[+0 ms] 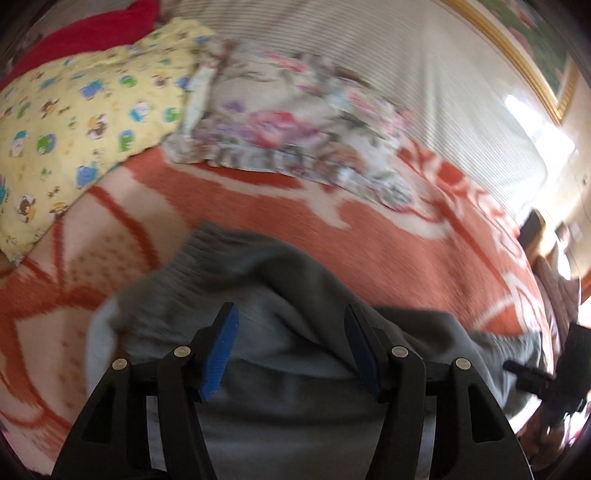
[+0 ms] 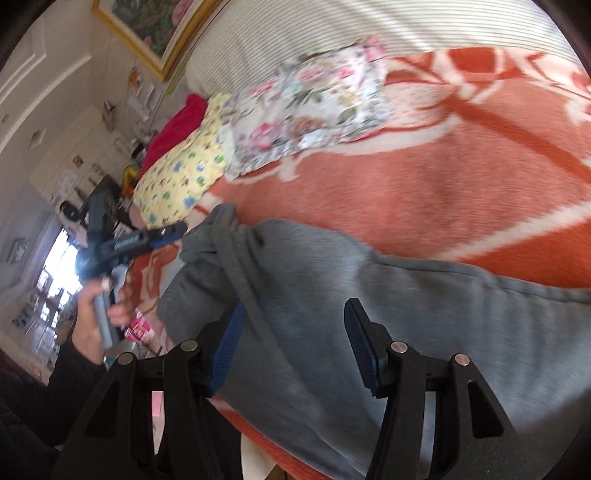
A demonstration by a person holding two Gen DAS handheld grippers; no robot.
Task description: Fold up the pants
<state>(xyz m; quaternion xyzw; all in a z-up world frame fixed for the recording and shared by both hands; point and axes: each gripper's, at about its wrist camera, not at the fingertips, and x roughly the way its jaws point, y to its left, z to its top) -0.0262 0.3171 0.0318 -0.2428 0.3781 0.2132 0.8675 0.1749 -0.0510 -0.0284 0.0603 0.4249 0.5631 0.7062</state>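
Lying across the near part of the bed, the grey soft-knit sweatpants (image 1: 295,280) are bunched into loose folds on an orange-and-cream patterned woollen blanket (image 1: 369,236). From the left wrist view, the left gripper (image 1: 291,321) hovers over the grey cloth with its black, blue-padded fingers (image 1: 221,354) set wide apart; nothing is pinched between them. From the right wrist view, the right gripper (image 2: 295,321) likewise hangs above the sweatpants (image 2: 332,295), fingers (image 2: 229,343) spread wide and holding nothing, though the left pad lies close against a fold, and whether it touches I cannot tell. To the left in that view, a person's hand (image 2: 96,317) in a dark sleeve grips the handle of the left gripper (image 2: 166,232). Farther back on the blanket lie a floral frilled pillow (image 1: 288,125) and, beside it, a yellow cartoon-print pillow (image 1: 92,110), with a red cloth (image 1: 92,26) behind. A gold-framed picture (image 2: 155,26) hangs on the wall beyond.
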